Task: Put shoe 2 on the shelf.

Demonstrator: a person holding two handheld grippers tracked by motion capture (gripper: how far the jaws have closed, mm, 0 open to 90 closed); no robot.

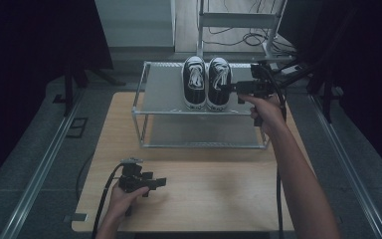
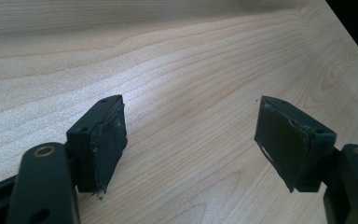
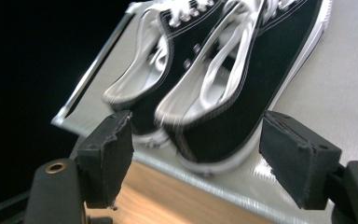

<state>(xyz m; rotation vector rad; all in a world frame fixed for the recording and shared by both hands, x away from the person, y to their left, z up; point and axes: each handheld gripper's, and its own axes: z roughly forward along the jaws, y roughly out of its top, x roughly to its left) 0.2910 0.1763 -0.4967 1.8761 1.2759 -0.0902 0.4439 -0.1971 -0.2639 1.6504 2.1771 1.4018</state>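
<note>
- Your left gripper (image 1: 149,183) sits low on the left of the wooden table (image 1: 219,199) in the high view, your left hand (image 1: 124,199) wrapped around it, well apart from the rack and the shoes.
- Its own camera gives you what the high view can't: the jaws spread wide with nothing between them, just bare wood grain underneath. Can't tell if they're touching the tabletop or hanging just over it.
- Middle of the table: a metal rack (image 1: 144,99) with two shelves. The top shelf has a pair of black shoes with white laces and soles, side by side and touching, the left shoe (image 1: 194,82) and the right shoe (image 1: 219,82), heels toward you. The lower shelf is partly hidden under the top one.
- Over on the right, your right hand (image 1: 267,112) holds the right gripper (image 1: 231,87) up at top-shelf level, its tip just beside the outer side of the right shoe in the high view.
- The right gripper view adds the close-up: jaws spread wide, not pinching anything, with both shoes and the rack's front edge framed in the gap. It's a bit blurry, so you can't tell for sure if a jaw touches the shoe.
</note>
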